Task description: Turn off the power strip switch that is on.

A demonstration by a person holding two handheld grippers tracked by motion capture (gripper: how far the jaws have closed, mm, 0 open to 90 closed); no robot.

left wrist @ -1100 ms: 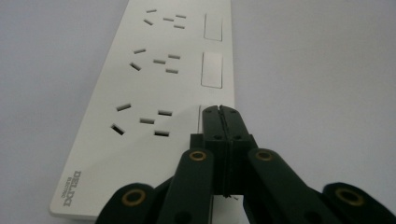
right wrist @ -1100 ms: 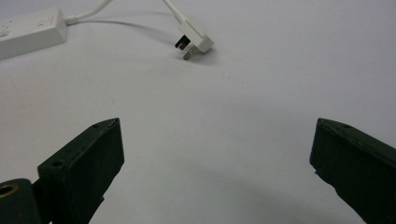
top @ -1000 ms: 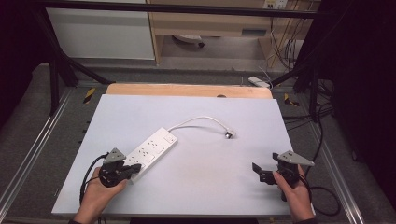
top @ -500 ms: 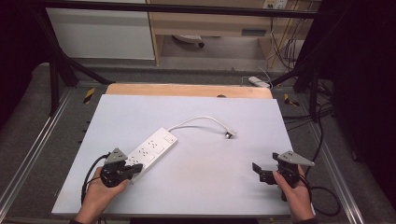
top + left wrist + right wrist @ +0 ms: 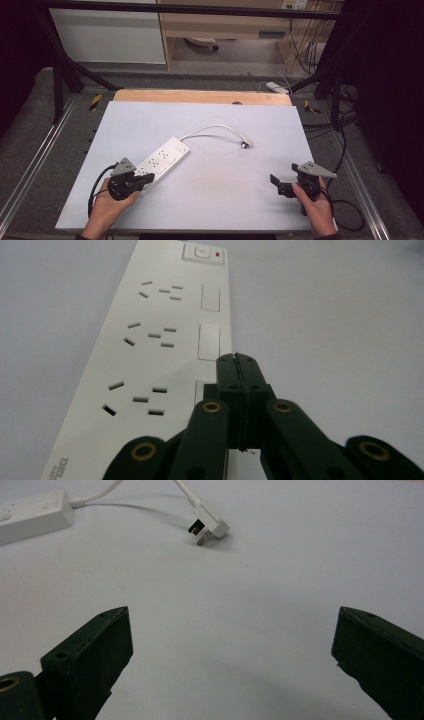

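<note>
A white power strip (image 5: 162, 159) lies slantwise on the white table top (image 5: 220, 205), left of the middle. Its white cable (image 5: 212, 128) curls right to a plug (image 5: 245, 144) lying flat. My left gripper (image 5: 146, 178) is at the strip's near end, jaws shut with nothing between them. In the left gripper view its closed tips (image 5: 236, 361) sit over the strip (image 5: 165, 335) beside the sockets; whether they touch it I cannot tell. My right gripper (image 5: 278, 184) stands open near the table's front right. The right gripper view has its jaws (image 5: 230, 645) wide apart and empty, with the plug (image 5: 209, 530) ahead.
A wooden strip (image 5: 200, 96) runs along the table's far edge. Metal frame rails (image 5: 35, 165) flank both sides. Behind stand a cabinet (image 5: 107, 35) and loose cables (image 5: 305, 55) on the floor. A black cable (image 5: 350, 220) trails from the right gripper.
</note>
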